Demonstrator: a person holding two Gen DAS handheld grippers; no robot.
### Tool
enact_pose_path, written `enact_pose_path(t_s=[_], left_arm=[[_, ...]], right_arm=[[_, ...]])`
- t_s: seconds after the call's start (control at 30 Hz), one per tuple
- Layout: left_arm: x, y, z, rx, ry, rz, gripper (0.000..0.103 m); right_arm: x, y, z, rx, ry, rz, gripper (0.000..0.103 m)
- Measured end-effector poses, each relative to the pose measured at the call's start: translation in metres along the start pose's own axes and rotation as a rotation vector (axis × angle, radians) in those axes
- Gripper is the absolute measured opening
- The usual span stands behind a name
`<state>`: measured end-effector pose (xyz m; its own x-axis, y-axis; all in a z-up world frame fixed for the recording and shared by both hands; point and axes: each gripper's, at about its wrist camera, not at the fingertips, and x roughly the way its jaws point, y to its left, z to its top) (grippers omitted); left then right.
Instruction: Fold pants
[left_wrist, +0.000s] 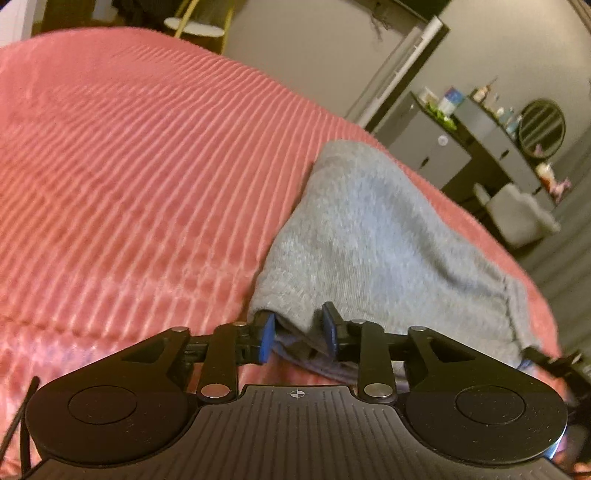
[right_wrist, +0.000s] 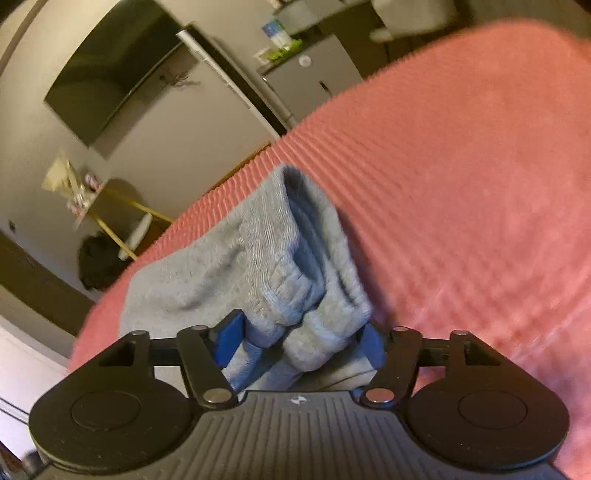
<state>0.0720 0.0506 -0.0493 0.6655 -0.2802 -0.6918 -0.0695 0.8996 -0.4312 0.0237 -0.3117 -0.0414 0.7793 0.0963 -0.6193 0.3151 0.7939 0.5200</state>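
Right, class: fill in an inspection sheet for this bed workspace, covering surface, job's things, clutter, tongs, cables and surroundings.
Surface: pink ribbed bedspread, lying smooth.
Job's things: grey pants, already folded into a thick bundle on the bedspread, layers stacked at the near end.
Clutter: nothing seen on the bed besides the pants.
Tongs: left tongs astride one corner of the bundle, cloth between the blue pads, which stand apart from it; right tongs around the thick rolled end, whether gripping cannot be told.
Cables: a thin black cord beside the left tongs.
Surroundings: wall television, grey cabinet with bottles, round mirror.
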Motion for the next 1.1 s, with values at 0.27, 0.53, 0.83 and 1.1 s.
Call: enact_pose_path(t_s=[0.27, 0.53, 0.83, 1.1], left_arm=[[-0.011, -0.008, -0.005, 0.081, -0.041, 0.107, 0.057], [-0.017, -0.016, 0.015, 0.137, -0.089, 0.091, 0.059], [0.056, -0.082, 0.063, 0.391, -0.125, 0.050, 0.071], [0.103, -0.051, 0.054, 0.332, -0.103, 0.165, 0.085]], right_arm=[[-0.016, 0.049, -0.003, -0.338, -0.148, -0.062, 0.068], [0.045, 0.112, -0.019, -0.645, -0.101, -0.036, 0.042], [0.106, 0.118, 0.008, -0.691, -0.096, -0.146, 0.035], [0.130, 0.094, 0.013, -0.748, -0.109, -0.085, 0.028]])
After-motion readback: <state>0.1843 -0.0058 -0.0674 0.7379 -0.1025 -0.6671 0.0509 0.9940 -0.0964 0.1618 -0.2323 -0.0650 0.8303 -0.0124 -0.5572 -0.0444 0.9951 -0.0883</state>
